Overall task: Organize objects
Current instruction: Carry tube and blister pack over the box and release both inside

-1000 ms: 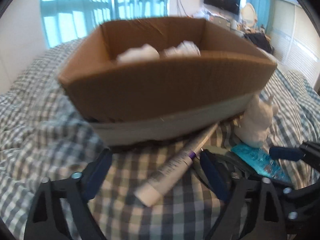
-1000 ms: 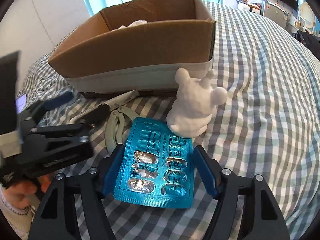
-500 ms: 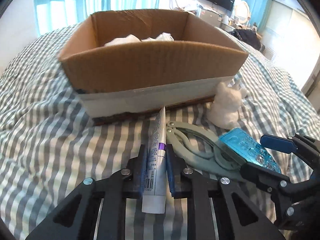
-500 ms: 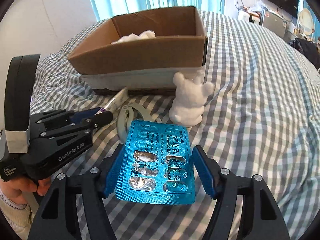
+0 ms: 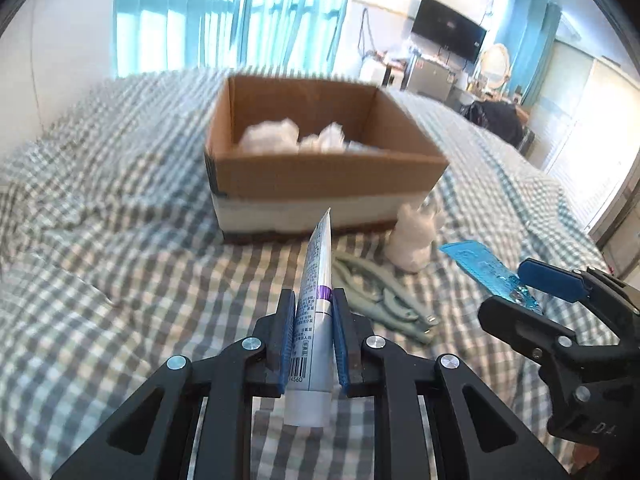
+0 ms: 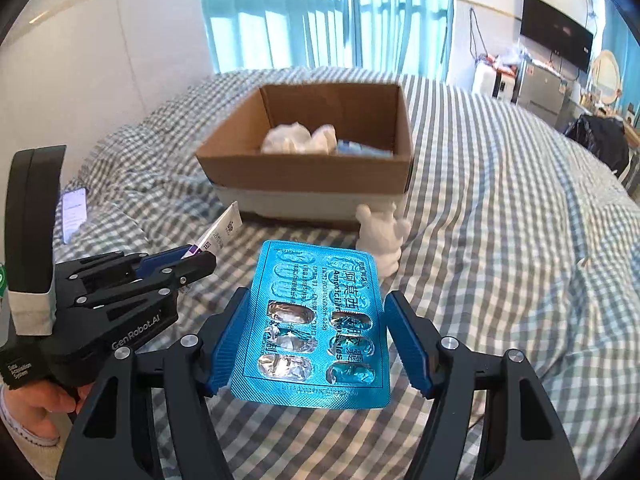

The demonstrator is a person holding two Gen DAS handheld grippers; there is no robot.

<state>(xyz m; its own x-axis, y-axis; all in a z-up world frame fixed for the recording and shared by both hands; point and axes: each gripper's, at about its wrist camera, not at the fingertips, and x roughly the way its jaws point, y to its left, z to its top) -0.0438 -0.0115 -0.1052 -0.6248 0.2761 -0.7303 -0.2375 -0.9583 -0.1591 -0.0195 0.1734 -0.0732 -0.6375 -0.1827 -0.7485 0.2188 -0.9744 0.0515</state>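
My left gripper [image 5: 313,332] is shut on a white tube with a purple band [image 5: 316,300] and holds it above the checked bed, pointing at the cardboard box [image 5: 320,180]. My right gripper [image 6: 316,340] is shut on a blue blister pack of pills [image 6: 316,320], lifted off the bed; it also shows in the left wrist view [image 5: 484,268]. The box [image 6: 312,176] holds white crumpled material [image 6: 300,138]. The left gripper with its tube [image 6: 218,232] shows at the left of the right wrist view.
A white rabbit figurine [image 5: 414,240] stands in front of the box's right corner, also in the right wrist view [image 6: 380,240]. Grey-green pliers [image 5: 380,300] lie on the bed beside it. A phone [image 6: 74,214] lies at the left.
The left gripper closed on the tube and lifted it. The right gripper closed on the blister pack and raised it. Both pulled back from the box.
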